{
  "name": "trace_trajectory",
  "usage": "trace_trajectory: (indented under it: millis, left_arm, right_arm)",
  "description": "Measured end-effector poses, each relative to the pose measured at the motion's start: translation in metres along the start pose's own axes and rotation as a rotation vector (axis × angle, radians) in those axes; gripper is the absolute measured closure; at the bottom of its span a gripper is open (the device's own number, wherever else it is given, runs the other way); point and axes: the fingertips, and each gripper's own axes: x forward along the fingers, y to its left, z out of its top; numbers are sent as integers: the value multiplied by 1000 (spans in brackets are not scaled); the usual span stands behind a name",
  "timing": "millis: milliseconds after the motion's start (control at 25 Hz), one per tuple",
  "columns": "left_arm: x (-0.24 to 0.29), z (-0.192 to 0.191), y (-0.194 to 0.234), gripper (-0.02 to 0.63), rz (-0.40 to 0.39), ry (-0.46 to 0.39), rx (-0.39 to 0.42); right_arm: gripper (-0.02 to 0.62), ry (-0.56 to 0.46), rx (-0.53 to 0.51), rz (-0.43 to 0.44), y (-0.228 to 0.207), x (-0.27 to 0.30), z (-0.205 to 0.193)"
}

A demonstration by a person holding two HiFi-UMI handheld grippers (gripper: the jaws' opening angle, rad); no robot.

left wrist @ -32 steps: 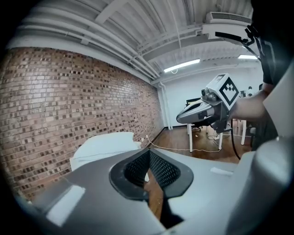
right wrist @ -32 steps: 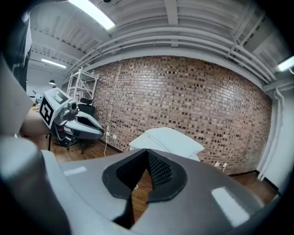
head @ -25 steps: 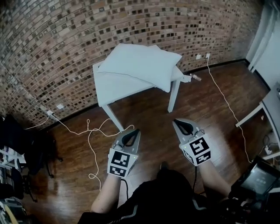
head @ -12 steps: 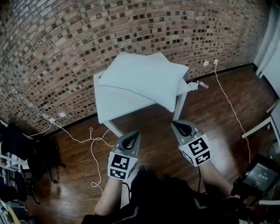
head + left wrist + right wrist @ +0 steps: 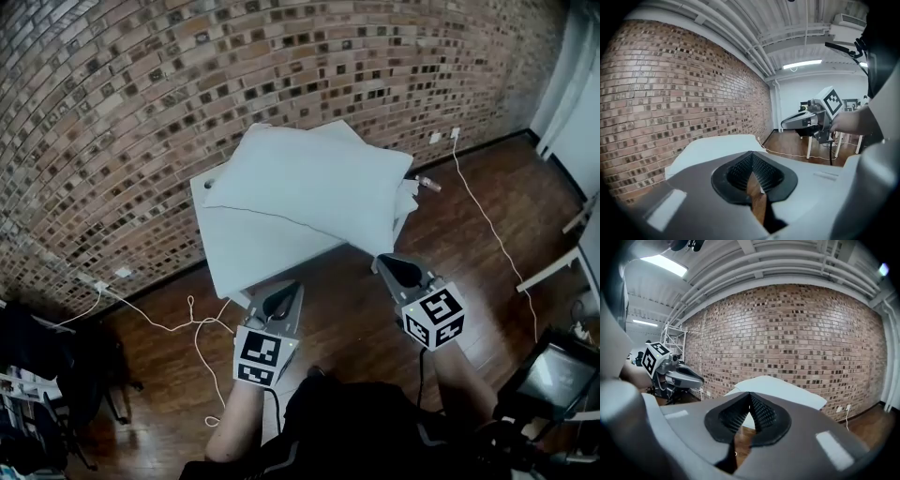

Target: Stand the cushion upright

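**AT THE TABLE BY THE WALL: CUSHION FLAT, GRIPPERS NOT ENGAGED**

Against the brick wall (image 5: 141,112), a white table (image 5: 234,258) stands on the wooden floor (image 5: 352,314). The cushion (image 5: 314,187) lies flat on the tabletop and covers most of it. One corner overhangs the edge on the person's right (so it is not upright, and the task step is not yet done). Lying this way, its near edge and the overhanging corner are probably the easiest places to take hold.

The left gripper (image 5: 281,298) and the right gripper (image 5: 398,267) are held side by side in front of the table, pointing toward it. Neither touches the cushion. Each has its jaws pressed together with nothing between them. This suits an approach, but the jaws would have to spread before taking an edge.

A white cable (image 5: 487,211) lies across the floor to the right, apart from the table legs.
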Motion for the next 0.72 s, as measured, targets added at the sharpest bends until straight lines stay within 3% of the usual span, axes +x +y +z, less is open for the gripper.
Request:
trace_trajectory:
  millis: [160, 360, 600, 680, 720]
  left_arm:
    - [14, 1, 36, 606, -31, -42, -54]
    - [49, -12, 59, 606, -80, -5, -85]
    - [111, -17, 112, 606, -46, 43, -86]
    - [130, -16, 137, 606, -6, 67, -105]
    - [139, -14, 147, 606, 5, 76, -111]
  right_arm:
    - [589, 34, 24, -25, -5, 26, 4]
    - [589, 96, 10, -44, -18, 59, -4]
    - [582, 130, 76, -95, -88, 110, -25]
    - [463, 143, 114, -83, -114, 130, -31]
    - [445, 146, 129, -80, -127, 139, -33]
